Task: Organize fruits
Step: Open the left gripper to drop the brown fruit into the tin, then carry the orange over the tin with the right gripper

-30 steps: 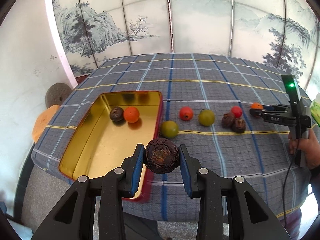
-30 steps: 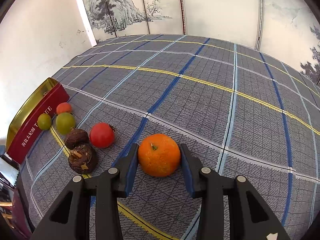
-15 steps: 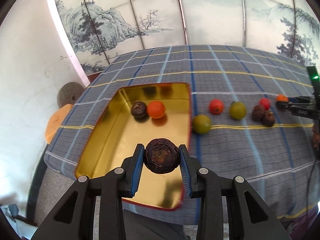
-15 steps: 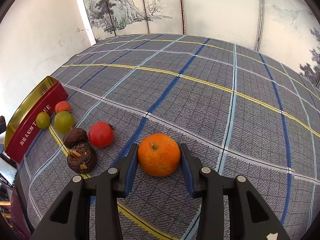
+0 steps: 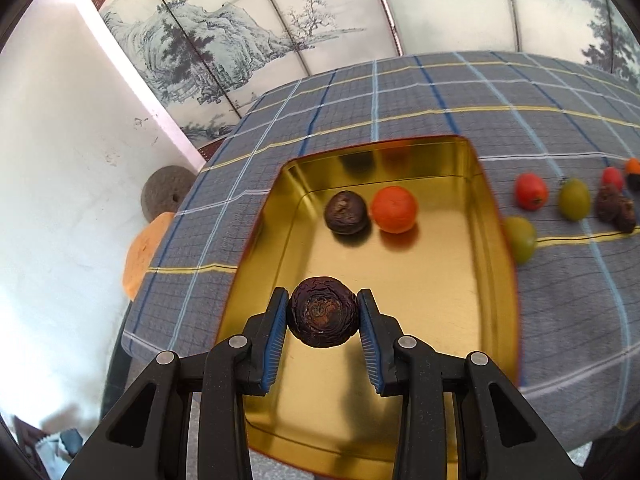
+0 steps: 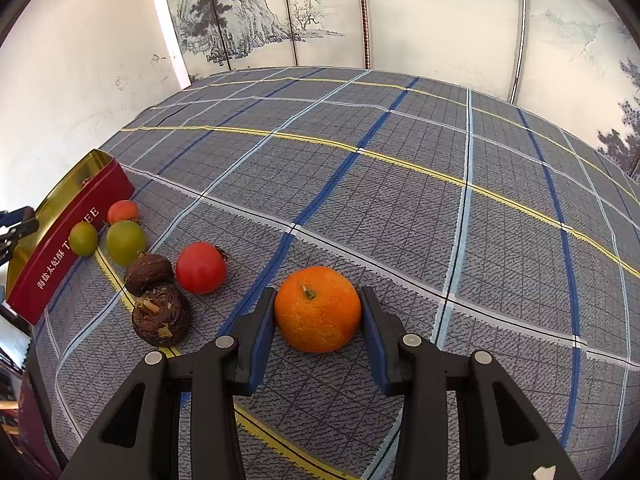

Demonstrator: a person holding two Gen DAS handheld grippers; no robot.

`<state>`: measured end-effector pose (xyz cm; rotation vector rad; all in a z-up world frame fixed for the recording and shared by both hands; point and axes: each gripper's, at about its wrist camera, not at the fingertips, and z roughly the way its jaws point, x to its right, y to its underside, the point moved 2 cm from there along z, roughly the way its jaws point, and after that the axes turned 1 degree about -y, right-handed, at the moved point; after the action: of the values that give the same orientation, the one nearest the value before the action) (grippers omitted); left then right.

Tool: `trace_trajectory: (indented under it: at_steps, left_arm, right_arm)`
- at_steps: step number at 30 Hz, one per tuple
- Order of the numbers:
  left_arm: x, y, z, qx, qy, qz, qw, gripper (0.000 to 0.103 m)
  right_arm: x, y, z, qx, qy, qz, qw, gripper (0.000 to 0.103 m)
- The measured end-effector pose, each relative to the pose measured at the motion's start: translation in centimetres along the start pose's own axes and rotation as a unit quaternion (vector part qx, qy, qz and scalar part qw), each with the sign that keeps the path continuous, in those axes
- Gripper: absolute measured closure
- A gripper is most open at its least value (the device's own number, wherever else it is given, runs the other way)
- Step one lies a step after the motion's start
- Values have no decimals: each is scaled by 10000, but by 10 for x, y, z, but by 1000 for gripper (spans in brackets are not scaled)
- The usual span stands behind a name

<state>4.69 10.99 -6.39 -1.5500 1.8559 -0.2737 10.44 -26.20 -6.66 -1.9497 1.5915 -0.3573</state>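
The left tool (image 5: 322, 312) is clamped on a dark wrinkled fruit (image 5: 322, 311), suspended above the near floor of the gold tin (image 5: 492, 280), which holds another dark fruit (image 5: 345, 212) and an orange fruit (image 5: 394, 209). The step in hand is judged to be delivery; lowering and release should follow. The right tool (image 6: 318, 314) grips a mandarin (image 6: 318, 308) resting on the checked surface (image 6: 400, 208), with lift-off pending. Six fruits lie beside the tin.

Plaid cloth (image 5: 440, 120) covers the bench; behind it stands a painted landscape screen (image 5: 248, 52), and off its left edge, a grey stone disc (image 5: 166, 192) above an orange cushion (image 5: 144, 256).
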Motion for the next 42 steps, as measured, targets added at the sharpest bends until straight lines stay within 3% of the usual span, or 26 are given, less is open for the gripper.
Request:
trace_trajectory:
  at_steps: [12,21,27,37,42]
  left_arm:
    - [-11,-16,48,-354,-241,254,9988,67]
    - [-9,-19,58,-370,-446,447,9973,65]
    - [-13,-19,48,-167,-474,277,9984,44]
    - [-27,-1,-19,369,-200,-515,9978,42]
    - [-38,28,-59,713,9,-1385,9878,42]
  right_arm:
    - [1,-1,2,-11,52,-20,10000,65]
    - [4,-1,2,-19,89,-34,10000,65]
    - [1,-1,2,-18,84,-25,10000,65]
    - [13,8,-9,7,20,126,9999,66]
    - [16,14,-30,118,-67,222,9997,66]
